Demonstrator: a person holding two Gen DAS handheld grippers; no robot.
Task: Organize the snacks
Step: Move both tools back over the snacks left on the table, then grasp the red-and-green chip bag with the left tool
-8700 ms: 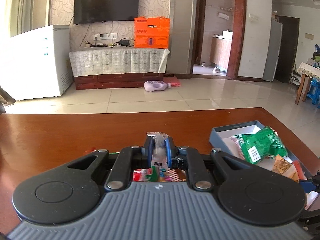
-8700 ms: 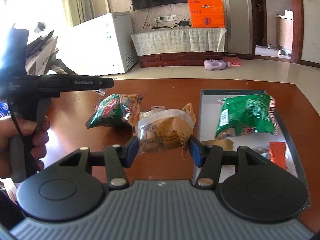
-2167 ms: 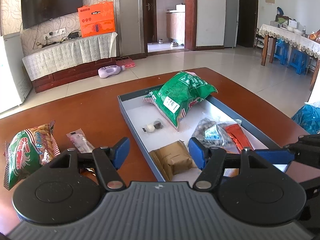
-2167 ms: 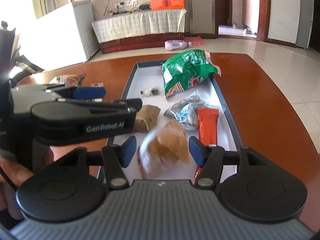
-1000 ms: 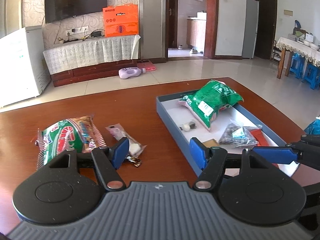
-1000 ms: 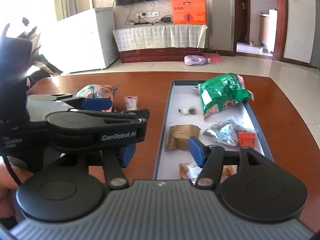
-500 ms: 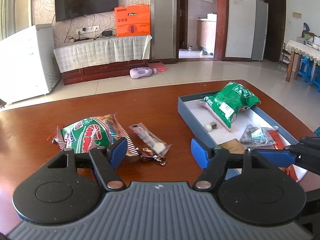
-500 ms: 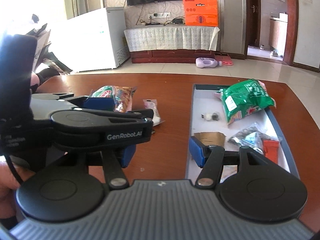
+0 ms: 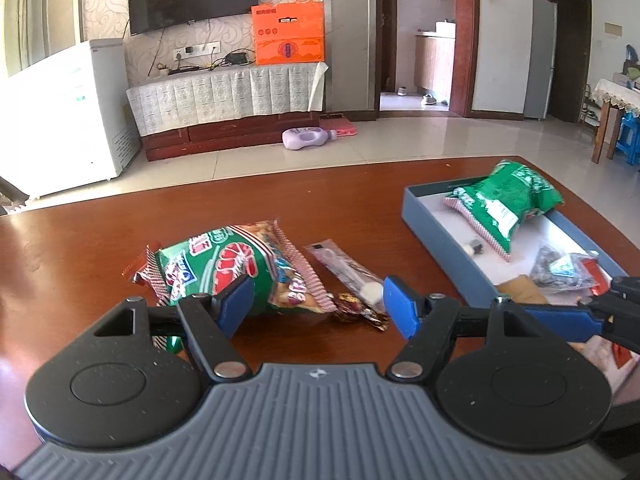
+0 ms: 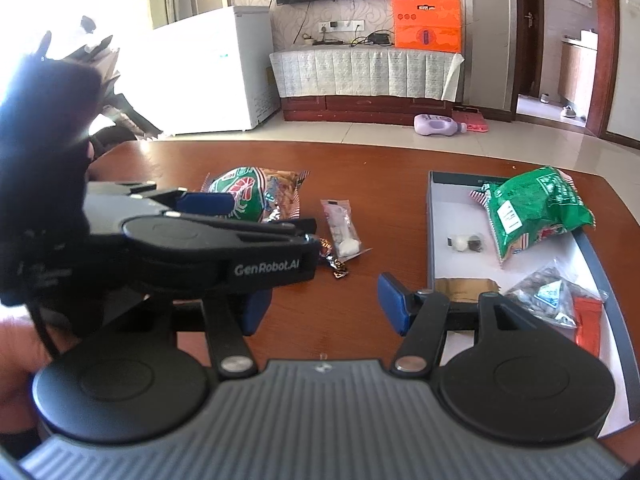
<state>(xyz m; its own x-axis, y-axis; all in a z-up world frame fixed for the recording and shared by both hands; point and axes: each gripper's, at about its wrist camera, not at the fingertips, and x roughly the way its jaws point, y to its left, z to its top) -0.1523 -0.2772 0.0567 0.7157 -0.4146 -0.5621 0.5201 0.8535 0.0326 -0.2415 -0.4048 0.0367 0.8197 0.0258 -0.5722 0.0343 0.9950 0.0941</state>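
With its jaws spread and empty, the left gripper (image 9: 318,306) hangs just short of the small foil-wrapped candy (image 9: 358,311), beside the clear sachet (image 9: 346,270) and the green shrimp-chip bag (image 9: 230,266) on the table (image 9: 360,200). A clean pick probably means centring one loose snack between the blue pads (image 9: 396,306) before closing, so its neighbours are not dragged. Empty too, the right gripper (image 10: 320,306) holds its jaws apart near the blue tray (image 10: 431,240), where the other snacks lie.

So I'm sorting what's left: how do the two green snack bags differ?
The shrimp-print bag lies on the bare table, outside the tray; the plain green bag rests in the tray, overlapping its far rim. The shrimp-print bag shows bright pictures; the other, a white label. Both are sealed and puffy.
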